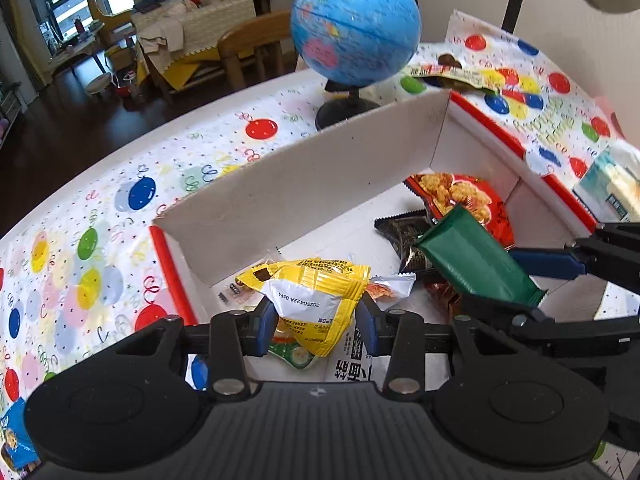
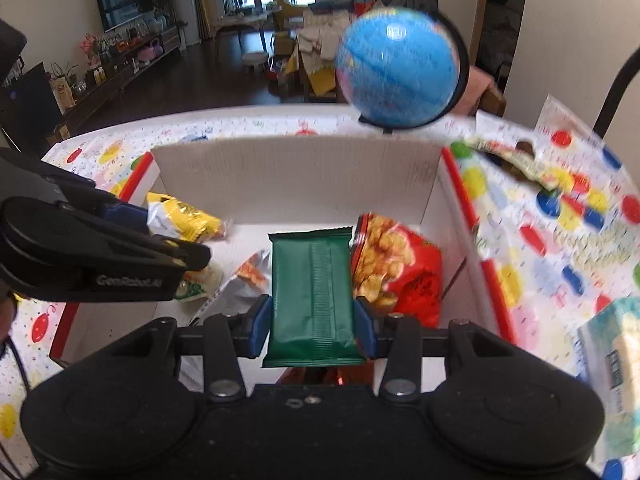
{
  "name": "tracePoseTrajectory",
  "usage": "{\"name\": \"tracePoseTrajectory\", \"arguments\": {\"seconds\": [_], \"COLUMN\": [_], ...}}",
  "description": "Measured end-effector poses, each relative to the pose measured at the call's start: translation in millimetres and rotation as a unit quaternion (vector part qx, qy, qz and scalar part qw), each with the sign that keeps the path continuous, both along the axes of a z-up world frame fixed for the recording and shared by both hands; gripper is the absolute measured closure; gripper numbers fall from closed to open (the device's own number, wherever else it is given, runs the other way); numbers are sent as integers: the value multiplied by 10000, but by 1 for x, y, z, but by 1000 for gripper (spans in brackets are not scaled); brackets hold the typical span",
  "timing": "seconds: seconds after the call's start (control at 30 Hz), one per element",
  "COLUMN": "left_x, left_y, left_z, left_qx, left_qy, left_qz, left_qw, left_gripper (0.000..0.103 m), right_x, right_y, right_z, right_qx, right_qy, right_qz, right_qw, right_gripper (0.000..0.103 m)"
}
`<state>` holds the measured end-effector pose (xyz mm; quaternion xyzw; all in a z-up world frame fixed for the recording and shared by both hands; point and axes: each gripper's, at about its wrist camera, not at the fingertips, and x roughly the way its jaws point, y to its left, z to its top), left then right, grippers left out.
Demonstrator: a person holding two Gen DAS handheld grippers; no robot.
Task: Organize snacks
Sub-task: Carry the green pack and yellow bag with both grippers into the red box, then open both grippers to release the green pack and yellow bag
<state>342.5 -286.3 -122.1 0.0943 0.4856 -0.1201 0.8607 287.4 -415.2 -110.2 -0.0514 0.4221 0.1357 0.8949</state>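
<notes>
Snacks lie in an open white box (image 1: 256,196) on the counter (image 1: 100,216): a red packet (image 2: 404,268) at its right side and smaller ones on the floor. Left claw (image 1: 316,320) pinches a yellow packet (image 1: 316,300) above the box's left part. Right claw (image 2: 313,326) pinches a green packet (image 2: 312,300) beside the red one. A globe (image 1: 356,26) stands behind the box.

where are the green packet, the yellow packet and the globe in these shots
green packet (image 2: 312,292): right wrist view, middle of its face, between the right gripper's pads
yellow packet (image 1: 316,300): left wrist view, white patch with the printed date
globe (image 1: 356,24): left wrist view, blue middle of the sphere
</notes>
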Motion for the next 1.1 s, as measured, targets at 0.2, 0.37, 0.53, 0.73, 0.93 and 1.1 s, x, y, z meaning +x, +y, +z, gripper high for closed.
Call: {"name": "tracePoseTrajectory", "arguments": {"seconds": [0.2,0.37,0.53,0.73,0.93,1.1], "left_x": [9,11,9,3,-12,-29], "left_y": [-4,-7,-9,-3,4,14], "left_z": [-16,-22,-23,-15,3,22], "left_qx": [129,154,134,-69,-238,-388], "left_qy": [295,377,431,411,222,10], "left_qz": [-52,-120,-154,-146,-135,-129], "left_qw": [9995,9991,9989,9990,9994,9992], "left_gripper": [62,61,61,53,48,39], "right_x": [4,5,5,3,-11,-24], "right_y": [0,0,-1,-5,-7,-7], "right_z": [-11,-14,-14,-10,6,21], "right_qx": [19,61,82,149,195,260], "right_qy": [167,235,253,251,76,-91], "right_qz": [32,0,-13,-62,-122,-128], "right_qw": [9999,9997,9996,9996,9997,9995], "right_gripper": [61,58,58,53,47,39]}}
